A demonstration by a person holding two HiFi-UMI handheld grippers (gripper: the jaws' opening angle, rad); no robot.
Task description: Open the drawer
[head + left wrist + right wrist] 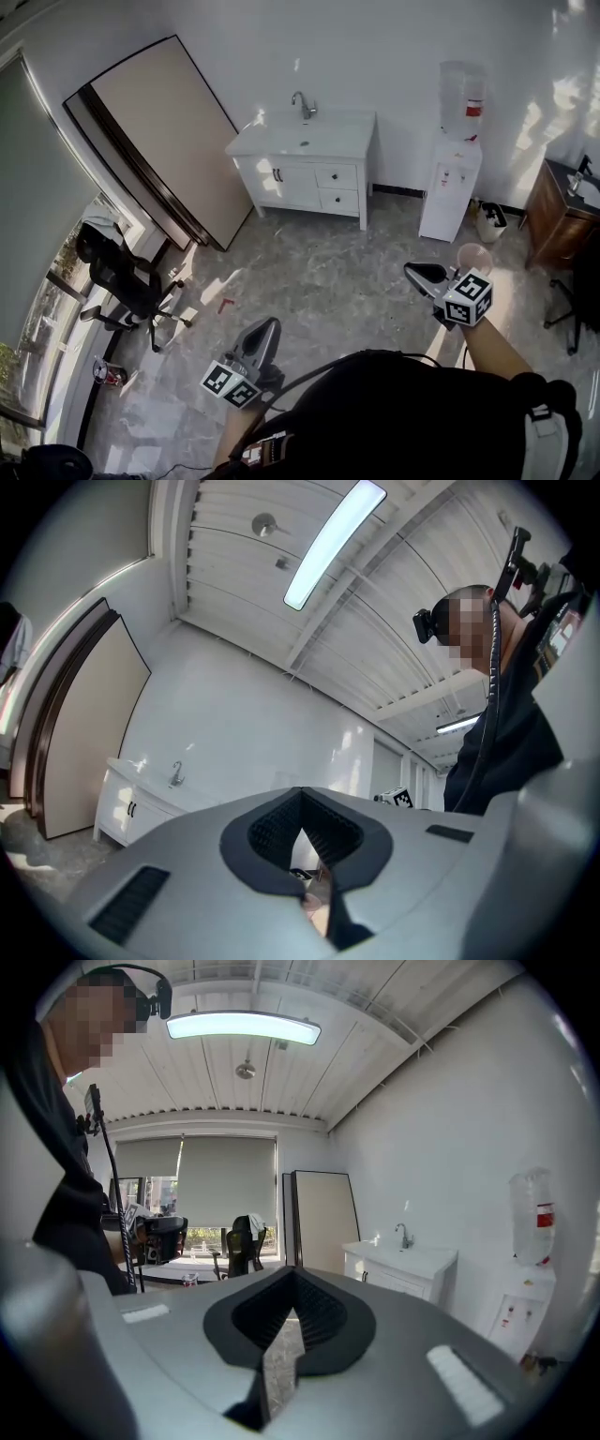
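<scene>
In the head view, a white vanity cabinet [281,178] with a faucet [302,103] stands against the far wall. On its right side the upper drawer [336,176] sits above the lower drawer [339,200], and both lie flush with the cabinet front. A water dispenser [450,183] stands just beside the cabinet on the right, a large board [169,141] leans on the wall to its left, and an office chair [122,277] sits near the window. A brown cabinet [558,216] occupies the right edge. Both grippers hang over the marbled floor [328,281], well apart from the cabinet: the left gripper [269,326] is low and centre-left, and the right gripper [412,272] is further right. In the left gripper view, the left gripper [300,803] is clenched, with its dark ribbed pads meeting at the tips and nothing between them. The vanity cabinet [127,803] shows small at the lower left beside the board [89,733], and a ceiling light [333,541] runs overhead. In the right gripper view, the right gripper [293,1283] is likewise closed tip to tip and empty. Beyond it the vanity cabinet [403,1269] stands to the right, with the water dispenser [525,1307] past it. The board [323,1218] and the office chair [239,1241] lie toward the shaded window, and the drawers are too small here to make out.
</scene>
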